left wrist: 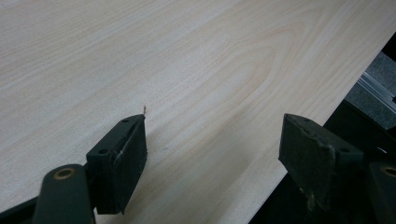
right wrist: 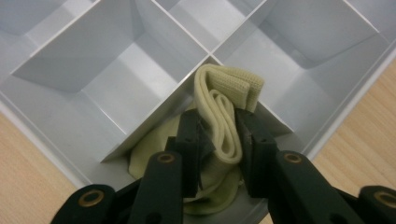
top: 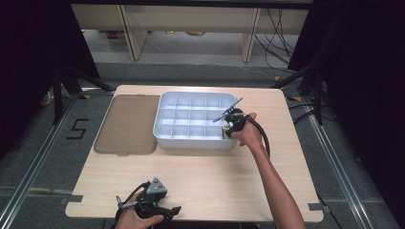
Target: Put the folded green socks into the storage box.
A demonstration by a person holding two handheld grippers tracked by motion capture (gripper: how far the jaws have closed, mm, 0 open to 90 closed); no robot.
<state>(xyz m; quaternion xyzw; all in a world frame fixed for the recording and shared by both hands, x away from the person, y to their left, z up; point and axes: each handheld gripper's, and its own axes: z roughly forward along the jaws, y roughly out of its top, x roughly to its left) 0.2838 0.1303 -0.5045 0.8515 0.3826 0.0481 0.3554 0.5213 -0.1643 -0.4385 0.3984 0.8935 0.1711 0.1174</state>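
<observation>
A white tray (top: pixel 191 143) divided into several compartments stands at the middle of the wooden table (top: pixel 205 176). My right gripper (top: pixel 228 128) reaches into the tray's near right corner compartment. In the right gripper view, the right gripper (right wrist: pixel 218 116) is shut on a folded pale yellow sock (right wrist: pixel 229 93), whose lower part lies bunched on the compartment floor (right wrist: pixel 149 154). My left gripper (top: pixel 167 210) rests at the table's front edge, left of centre. Its jaws (left wrist: pixel 212 121) stand wide open over bare wood with nothing between them.
A flat brown lid or mat (top: pixel 128 124) lies left of the tray, touching it. The other tray compartments (right wrist: pixel 116 70) look empty. The table's edge (left wrist: pixel 299 140) runs close beside the left gripper, with dark floor beyond.
</observation>
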